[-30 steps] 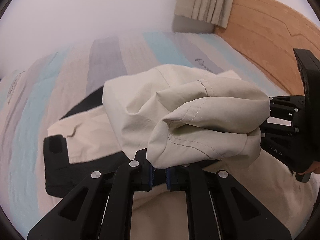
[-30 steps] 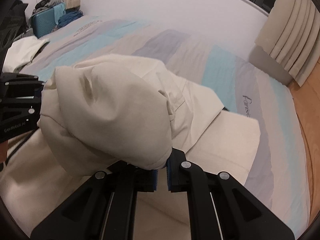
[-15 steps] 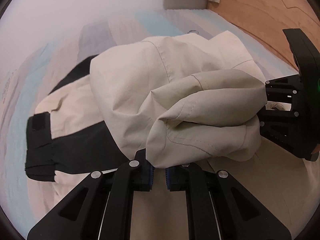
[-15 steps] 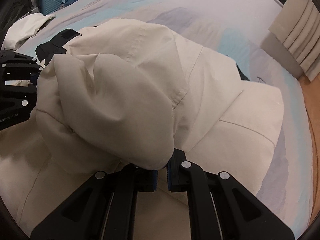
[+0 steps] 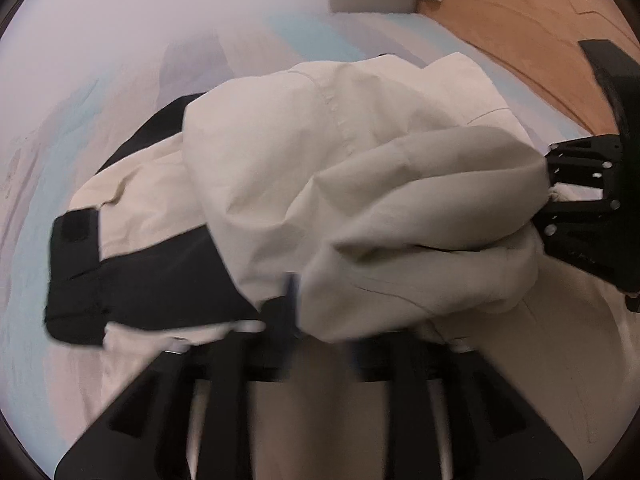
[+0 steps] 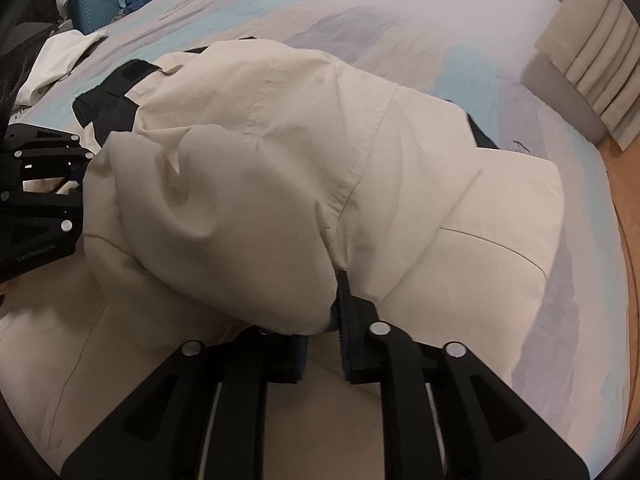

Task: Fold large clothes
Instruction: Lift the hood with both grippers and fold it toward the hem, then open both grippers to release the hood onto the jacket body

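Note:
A large cream jacket (image 5: pixel 288 184) with black panels (image 5: pixel 132 280) lies on the striped bed; it also shows in the right wrist view (image 6: pixel 280 140). A bunched fold of it hangs over both grippers. My left gripper (image 5: pixel 320 320) has its jaws spread, with the fold resting over them; the view is blurred. My right gripper (image 6: pixel 322 332) has its jaws slightly parted, the fold draped over them. Each gripper shows in the other's view, at the right edge (image 5: pixel 588 208) and the left edge (image 6: pixel 36 184).
The bed (image 6: pixel 280 12) has pale blue, grey and beige stripes. A wooden floor (image 5: pixel 520 8) and a curtain (image 6: pixel 592 52) lie to the right. A blue suitcase (image 6: pixel 100 0) and white clothes (image 6: pixel 56 60) sit at the far left.
Both grippers have lowered the fold onto the jacket and their jaws have come apart. The left wrist view has blurred from motion.

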Motion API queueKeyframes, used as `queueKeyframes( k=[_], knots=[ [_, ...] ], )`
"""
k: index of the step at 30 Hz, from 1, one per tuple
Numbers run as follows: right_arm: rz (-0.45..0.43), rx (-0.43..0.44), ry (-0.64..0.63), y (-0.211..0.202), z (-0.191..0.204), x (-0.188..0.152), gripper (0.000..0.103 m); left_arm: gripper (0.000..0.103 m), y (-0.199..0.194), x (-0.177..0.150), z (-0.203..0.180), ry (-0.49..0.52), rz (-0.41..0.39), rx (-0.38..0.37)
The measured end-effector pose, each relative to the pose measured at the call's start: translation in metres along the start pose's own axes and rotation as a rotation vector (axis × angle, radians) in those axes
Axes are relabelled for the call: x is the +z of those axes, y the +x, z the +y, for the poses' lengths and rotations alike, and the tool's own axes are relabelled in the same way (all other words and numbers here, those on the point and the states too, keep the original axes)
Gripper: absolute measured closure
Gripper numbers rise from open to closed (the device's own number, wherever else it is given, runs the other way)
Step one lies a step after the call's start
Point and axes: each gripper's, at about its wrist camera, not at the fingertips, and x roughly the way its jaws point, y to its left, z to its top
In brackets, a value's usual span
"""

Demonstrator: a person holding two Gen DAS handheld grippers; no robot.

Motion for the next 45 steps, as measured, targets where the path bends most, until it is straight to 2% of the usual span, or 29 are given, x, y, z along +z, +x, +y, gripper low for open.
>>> queueKeyframes(
  k=[1,2,4,5,6,11,13,15,18,22,25,30,37,40,45],
  knots=[
    [-0.004,-0.005,0.006,-0.004,-0.001,-0.001,0.086,0.032,-0.005,-0.003,0.0,-0.009,-0.001,0.001],
    [-0.005,-0.004,0.012,-0.009,-0.002,-0.002,0.083,0.028,-0.015,-0.008,0.0,-0.01,-0.013,0.008],
    [-0.001,-0.003,0.023,-0.018,-0.003,-0.004,0.068,0.027,-0.027,-0.015,0.0,-0.011,0.009,0.006],
    [0.003,-0.001,0.034,-0.022,-0.004,-0.006,0.055,0.024,-0.032,-0.02,0.001,-0.02,0.021,0.007],
    [0.007,0.011,0.047,-0.027,-0.006,-0.01,0.05,0.023,-0.038,-0.023,0.002,-0.03,0.03,0.01],
    [0.016,0.042,0.057,-0.055,-0.012,-0.025,0.043,0.013,-0.072,-0.026,0.009,-0.066,0.031,0.021],
    [-0.021,0.073,0.07,-0.075,-0.019,-0.024,0.034,0.009,-0.085,-0.02,0.015,-0.075,0.013,0.018],
    [-0.067,0.106,0.074,-0.087,-0.025,-0.016,0.024,0.006,-0.094,-0.009,0.02,-0.074,-0.014,0.0],
    [-0.107,0.158,0.03,-0.085,-0.033,0.005,0.017,0.006,-0.091,0.027,0.028,-0.045,-0.053,-0.079],
    [-0.09,0.247,-0.086,-0.059,-0.035,0.039,0.015,0.006,-0.068,0.073,0.032,0.028,-0.057,-0.171],
    [-0.045,0.314,-0.133,-0.037,-0.033,0.059,0.015,0.006,-0.04,0.098,0.03,0.115,-0.005,-0.233],
    [-0.017,0.393,-0.194,-0.011,-0.028,0.071,0.015,0.006,-0.009,0.102,0.028,0.156,0.065,-0.246],
    [0.015,0.316,-0.187,0.026,-0.022,0.061,0.015,0.006,0.021,0.085,0.028,0.116,0.114,-0.187],
    [0.025,0.282,-0.137,0.038,-0.023,0.056,0.011,0.006,0.033,0.076,0.031,0.068,0.135,-0.168],
    [0.029,0.237,-0.093,0.05,-0.017,0.048,0.009,0.006,0.048,0.062,0.029,0.059,0.165,-0.151]
  ],
)
